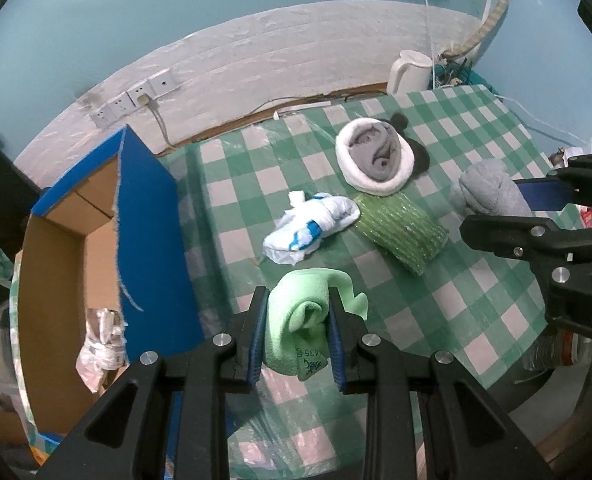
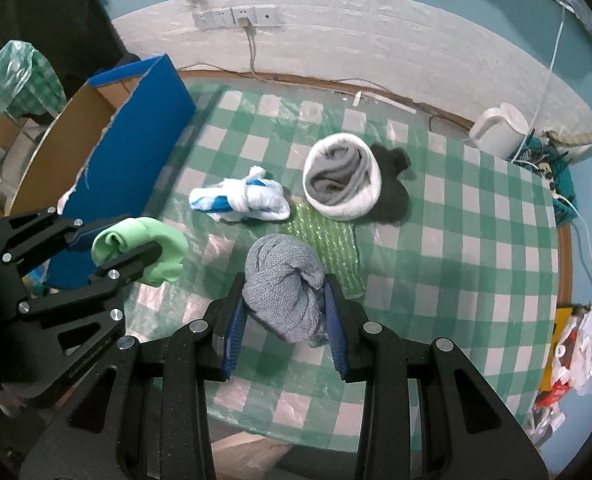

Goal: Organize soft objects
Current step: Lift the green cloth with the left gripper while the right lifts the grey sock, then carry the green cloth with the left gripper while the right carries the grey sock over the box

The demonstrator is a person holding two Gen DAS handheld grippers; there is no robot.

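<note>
My left gripper [image 1: 296, 304] is shut on a light green rolled cloth [image 1: 299, 320], held above the checked table near the blue cardboard box [image 1: 152, 216]; it also shows in the right wrist view [image 2: 136, 252]. My right gripper [image 2: 284, 296] is shut on a grey knitted bundle [image 2: 284, 292], seen in the left wrist view [image 1: 491, 192] too. On the table lie a white-and-blue bundle [image 2: 240, 196], a green ribbed cloth [image 2: 327, 244], and a white-rimmed grey hat [image 2: 341, 186] beside a black soft item [image 2: 391, 184].
The open blue box [image 2: 136, 120] stands at the table's left edge. A white kettle [image 2: 499, 130] and tangled cables sit at the far right corner. Wall sockets [image 2: 236, 18] are behind. Bags [image 2: 575, 340] lie on the floor at right.
</note>
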